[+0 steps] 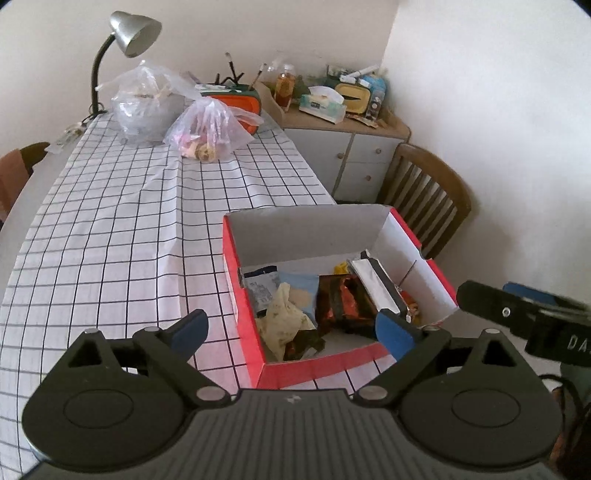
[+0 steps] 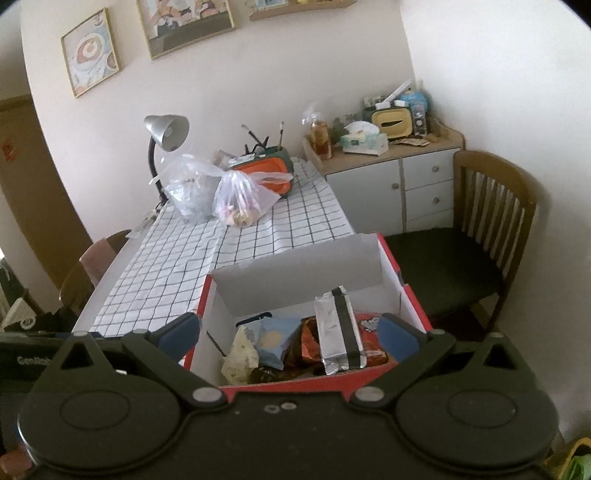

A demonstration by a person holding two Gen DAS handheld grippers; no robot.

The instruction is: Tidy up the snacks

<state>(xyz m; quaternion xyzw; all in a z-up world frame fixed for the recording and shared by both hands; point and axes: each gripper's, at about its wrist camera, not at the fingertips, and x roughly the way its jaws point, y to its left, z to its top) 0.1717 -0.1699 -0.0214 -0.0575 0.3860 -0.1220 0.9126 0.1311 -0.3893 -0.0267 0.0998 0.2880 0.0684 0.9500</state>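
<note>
Left gripper (image 1: pixel 293 330): fingers spread wide, holding nothing, above the box's near corner.
Right gripper (image 2: pixel 290 332): fingers spread wide, holding nothing, over the box.
Box (image 1: pixel 406 236): red, open, on the checked cloth (image 1: pixel 110 229) by the table's edge.
Snacks: silver pack (image 2: pixel 338 328) atop brown wrappers (image 1: pixel 341 301), blue packet (image 2: pixel 273 338), pale wrapper (image 1: pixel 284 317), possibly crumpled.
Far end: two plastic bags (image 1: pixel 207 129), lamp (image 1: pixel 129 33).
</note>
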